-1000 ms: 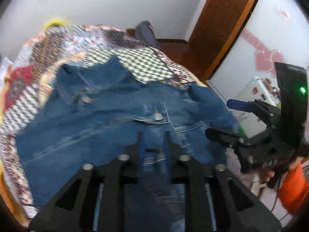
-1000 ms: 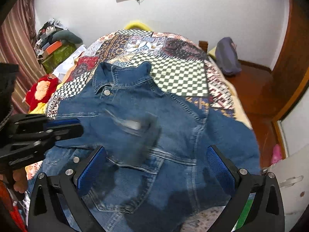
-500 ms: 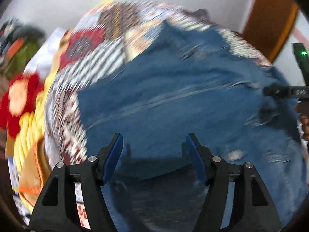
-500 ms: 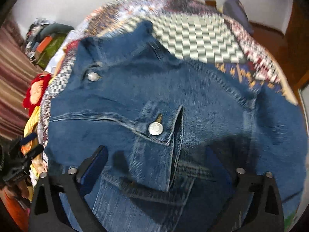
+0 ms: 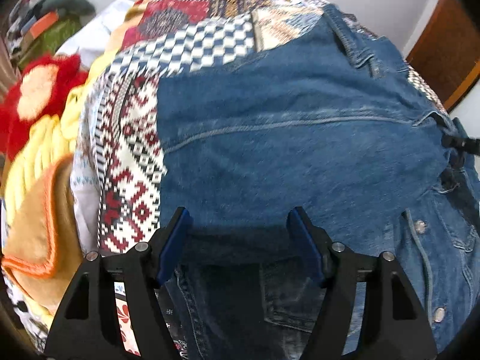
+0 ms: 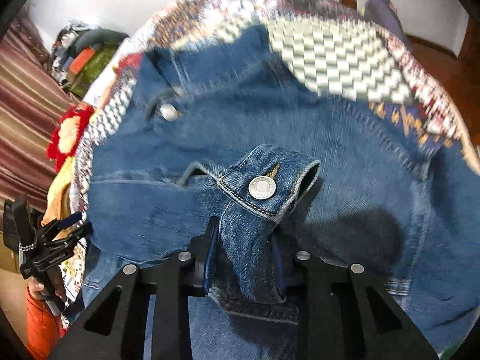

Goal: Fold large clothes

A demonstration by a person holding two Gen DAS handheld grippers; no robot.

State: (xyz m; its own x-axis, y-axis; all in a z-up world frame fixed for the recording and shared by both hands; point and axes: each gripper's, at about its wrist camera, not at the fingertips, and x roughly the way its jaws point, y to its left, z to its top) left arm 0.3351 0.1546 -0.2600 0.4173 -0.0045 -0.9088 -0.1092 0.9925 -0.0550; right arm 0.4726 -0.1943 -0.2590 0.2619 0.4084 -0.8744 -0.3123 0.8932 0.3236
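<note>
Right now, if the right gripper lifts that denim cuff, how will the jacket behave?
Probably floppy: the denim jacket lies in soft folds over the quilt, so only the cuff lifts first and the rest trails. Likely heavy for cloth, with thick seams and metal buttons. The right gripper has just been closing on bunched sleeve, so slipping seems unlikely.

The denim jacket [image 5: 300,138] lies on the patterned bedspread [image 5: 129,150], ahead of and beneath the left gripper [image 5: 238,240]. Bedspread and what seems a heap of soft items [image 5: 33,138] lie to its left. A buttoned cuff [image 6: 264,189] sits just ahead of the right gripper [image 6: 244,255], sleeve between its fingers.
</note>
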